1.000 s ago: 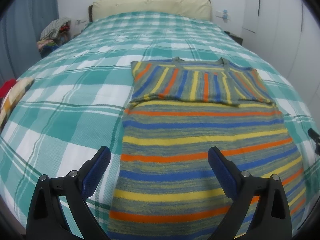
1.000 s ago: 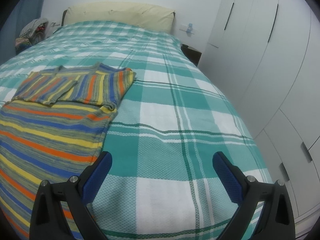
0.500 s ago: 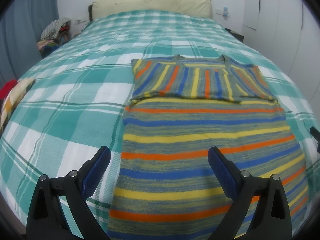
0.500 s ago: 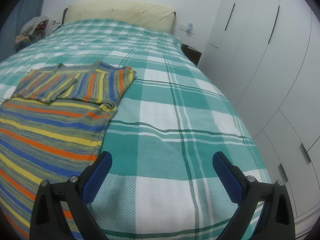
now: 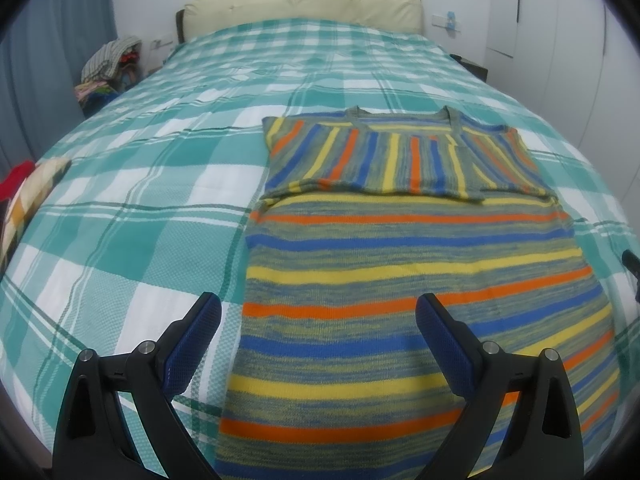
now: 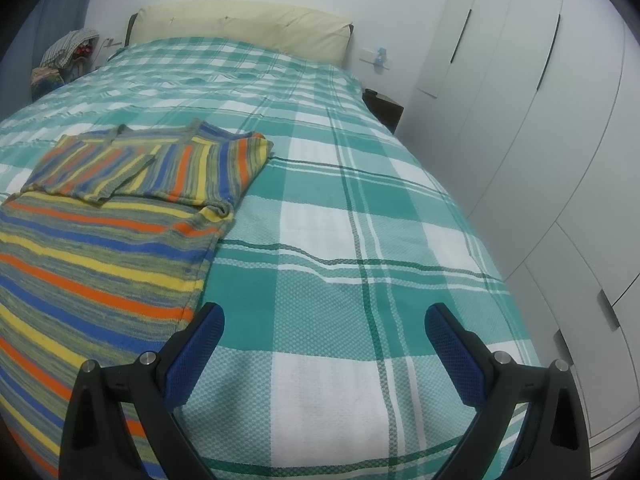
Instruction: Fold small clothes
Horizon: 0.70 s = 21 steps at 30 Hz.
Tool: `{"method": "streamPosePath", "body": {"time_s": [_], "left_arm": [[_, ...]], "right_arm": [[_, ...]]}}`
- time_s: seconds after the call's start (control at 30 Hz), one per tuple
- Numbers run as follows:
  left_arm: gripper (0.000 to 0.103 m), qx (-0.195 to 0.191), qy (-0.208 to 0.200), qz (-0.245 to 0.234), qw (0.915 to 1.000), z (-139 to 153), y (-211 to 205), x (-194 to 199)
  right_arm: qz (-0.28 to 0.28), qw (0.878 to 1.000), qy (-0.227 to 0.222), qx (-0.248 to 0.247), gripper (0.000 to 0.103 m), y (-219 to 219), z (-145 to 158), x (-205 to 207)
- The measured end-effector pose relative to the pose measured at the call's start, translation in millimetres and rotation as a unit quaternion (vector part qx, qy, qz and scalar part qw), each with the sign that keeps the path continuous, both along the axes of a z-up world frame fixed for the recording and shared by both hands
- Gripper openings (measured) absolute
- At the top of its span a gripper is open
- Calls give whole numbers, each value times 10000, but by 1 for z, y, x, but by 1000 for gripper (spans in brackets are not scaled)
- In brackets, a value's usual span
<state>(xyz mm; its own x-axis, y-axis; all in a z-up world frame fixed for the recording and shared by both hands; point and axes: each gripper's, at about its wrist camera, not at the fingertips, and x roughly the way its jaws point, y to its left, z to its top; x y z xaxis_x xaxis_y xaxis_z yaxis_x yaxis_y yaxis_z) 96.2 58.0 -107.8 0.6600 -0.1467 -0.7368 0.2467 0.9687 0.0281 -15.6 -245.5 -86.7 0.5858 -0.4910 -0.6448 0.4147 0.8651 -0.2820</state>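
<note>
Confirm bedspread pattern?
Teal-and-white plaid bedspread; clearest in the right wrist view.

Home bedroom: plaid-covered bed, cream headboard, white wardrobe.

You're looking at a striped sweater: orange, blue and yellow bands over a mottled grey-olive knit. Its folded-in sleeves are showing the same colours as vertical stripes. It's lying on a bedspread that's showing a teal-and-white plaid with thin dark green lines. Both grippers are showing black frames with blue textured pads, left gripper and right gripper. The headboard is reading cream, the wardrobe doors white with dark handles. The clothes pile beside the bed is looking multicoloured, topped with grey-white check.
</note>
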Motion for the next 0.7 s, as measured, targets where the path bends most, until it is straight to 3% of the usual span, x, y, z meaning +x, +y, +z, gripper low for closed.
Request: {"method": "streamPosePath", "body": {"time_s": [0.53, 0.7], "left_arm": [[98, 93, 75, -18, 9999, -4, 1, 2], [98, 316, 505, 33, 9982, 0, 29, -11]], "right_arm": [[-6, 10000, 8, -13, 100, 0, 0, 0], [86, 9999, 38, 132, 99, -9, 7, -4]]}}
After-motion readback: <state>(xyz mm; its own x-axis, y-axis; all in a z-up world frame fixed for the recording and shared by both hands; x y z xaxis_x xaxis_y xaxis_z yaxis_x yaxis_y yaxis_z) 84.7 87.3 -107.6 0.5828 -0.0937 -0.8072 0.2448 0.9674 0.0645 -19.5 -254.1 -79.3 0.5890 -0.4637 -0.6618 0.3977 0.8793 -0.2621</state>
